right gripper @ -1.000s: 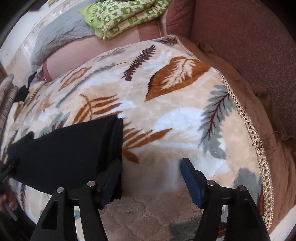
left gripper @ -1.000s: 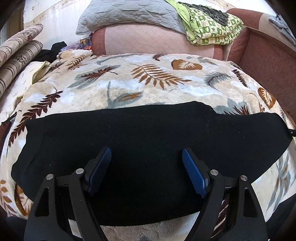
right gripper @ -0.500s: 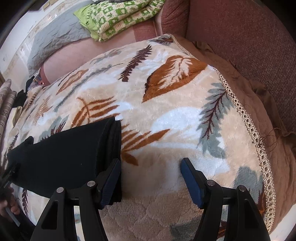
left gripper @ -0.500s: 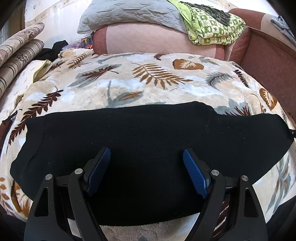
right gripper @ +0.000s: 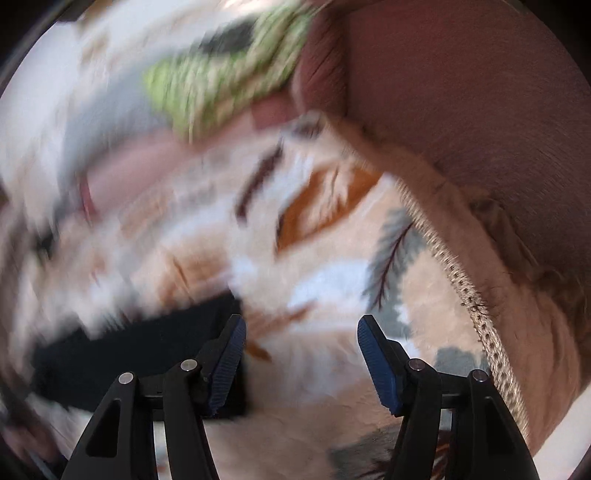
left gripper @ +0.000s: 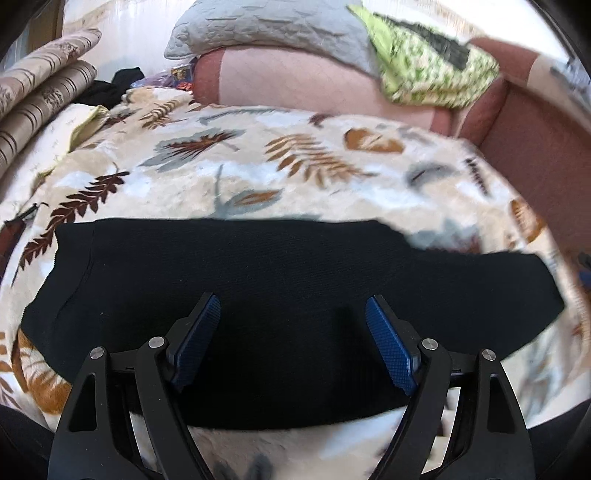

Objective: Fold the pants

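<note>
Black pants lie in a long flat band across the leaf-patterned blanket. My left gripper hovers over their middle, open, with nothing between its blue pads. In the blurred right wrist view one end of the pants shows at lower left. My right gripper is beside that end, above bare blanket. Its jaws are closing and nothing is between them; the left finger overlaps the pants' edge in the picture.
A pink sofa back carries a grey quilt and a green patterned cloth. A reddish-brown armrest borders the blanket's right side. Striped cushions lie at the left.
The right gripper has lifted and rolled, so its view is now smeared and the pants' end sits lower left. Its jaws have narrowed slightly. The left gripper's view has tilted slightly.
</note>
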The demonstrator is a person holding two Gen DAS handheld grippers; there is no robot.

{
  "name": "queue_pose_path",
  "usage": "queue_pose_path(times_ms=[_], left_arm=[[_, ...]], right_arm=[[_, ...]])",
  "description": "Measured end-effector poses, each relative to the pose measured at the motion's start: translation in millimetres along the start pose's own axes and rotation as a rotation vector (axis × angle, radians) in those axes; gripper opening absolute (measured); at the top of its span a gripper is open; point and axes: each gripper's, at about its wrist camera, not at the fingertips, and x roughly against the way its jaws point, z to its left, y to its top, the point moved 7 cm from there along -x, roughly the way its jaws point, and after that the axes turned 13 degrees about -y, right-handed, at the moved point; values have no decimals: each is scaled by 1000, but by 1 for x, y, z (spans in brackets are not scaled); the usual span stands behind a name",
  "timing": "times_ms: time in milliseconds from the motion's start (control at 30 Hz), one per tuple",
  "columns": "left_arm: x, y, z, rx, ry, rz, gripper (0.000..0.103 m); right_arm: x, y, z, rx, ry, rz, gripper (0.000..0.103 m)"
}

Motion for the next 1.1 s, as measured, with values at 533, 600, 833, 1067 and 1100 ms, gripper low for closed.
queue_pose_path(times_ms=[533, 600, 833, 1067, 1100], left_arm=[[-17, 57, -14, 99, -91, 95, 82], [-35, 48, -8, 132, -139, 112, 81], [-46, 38, -7, 140, -216, 103, 82], [-50, 38, -5, 159, -223, 108, 82], [-50, 38, -5, 159, -220, 110, 82]], right_arm=[[-9, -66, 7, -489, 405, 389, 62], [-16, -72, 5, -504, 400, 415, 62], [-26, -73, 4, -592, 475, 402, 62], [-31, -69, 4, -615, 455, 376, 50], [-30, -70, 3, -612, 458, 375, 48]])
